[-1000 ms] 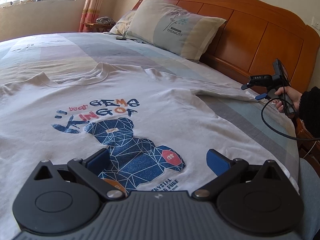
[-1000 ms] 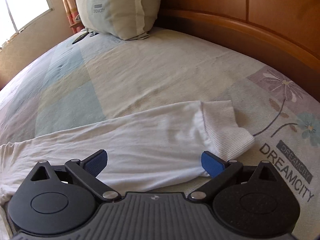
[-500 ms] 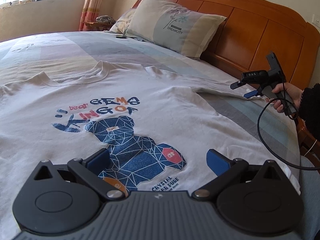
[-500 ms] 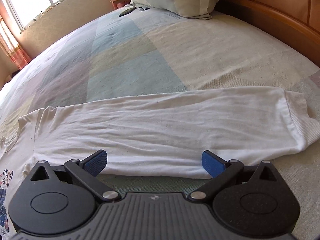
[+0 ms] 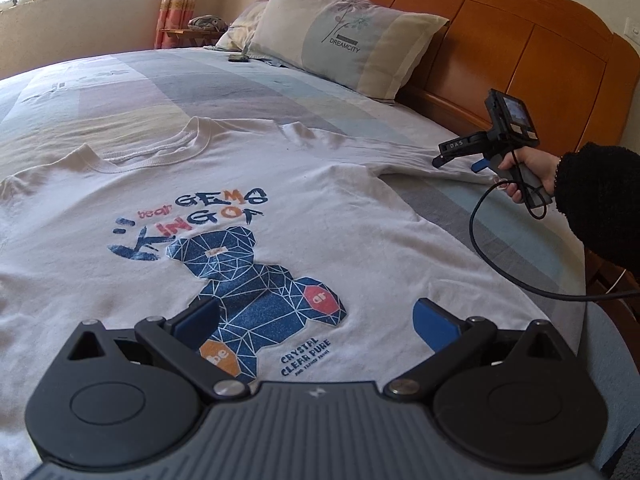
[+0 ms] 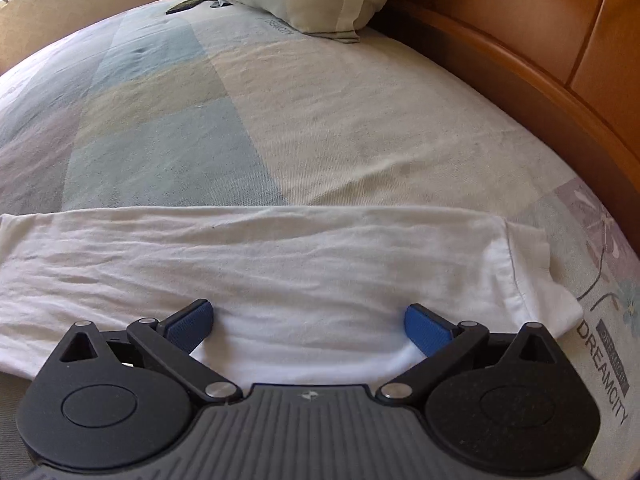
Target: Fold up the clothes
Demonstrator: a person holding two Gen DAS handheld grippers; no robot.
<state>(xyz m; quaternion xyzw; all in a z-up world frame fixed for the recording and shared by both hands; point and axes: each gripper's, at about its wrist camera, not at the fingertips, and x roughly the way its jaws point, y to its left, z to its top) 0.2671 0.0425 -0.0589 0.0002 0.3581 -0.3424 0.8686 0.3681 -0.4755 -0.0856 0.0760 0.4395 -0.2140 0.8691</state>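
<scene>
Around me: a bed [image 5: 120, 92] with a sheet in pale blue, grey and cream blocks, a wooden headboard [image 5: 520, 52] along the right, and a pillow [image 5: 340, 36] printed DREAMCITY leaning against it. A small dark flat object [image 5: 239, 58] lies on the sheet near the pillow; I can't tell what it is. Nothing sits between my jaws and the cloth.

The white long-sleeved shirt [image 5: 280, 184] lies flat, front up, across the near part of the bed, with a blue geometric bear print [image 5: 256, 288] and lettering above and below it. Its collar points away from me, lightly wrinkled. The right sleeve [image 6: 280, 264] stretches out straight toward the headboard side, and its ribbed cuff [image 6: 540, 280] ends beside the flower print on the sheet.

My left gripper [image 5: 316, 318] hovers low over the bear print, jaws spread wide, holding nothing. My right gripper [image 6: 308, 320] is low over the sleeve near the cuff, jaws wide open too, the cloth lying between them ungripped. In the left view, my right hand [image 5: 520, 176] grips the handle, black fuzzy sleeve [image 5: 600, 200] at the wrist, cable looping down.
</scene>
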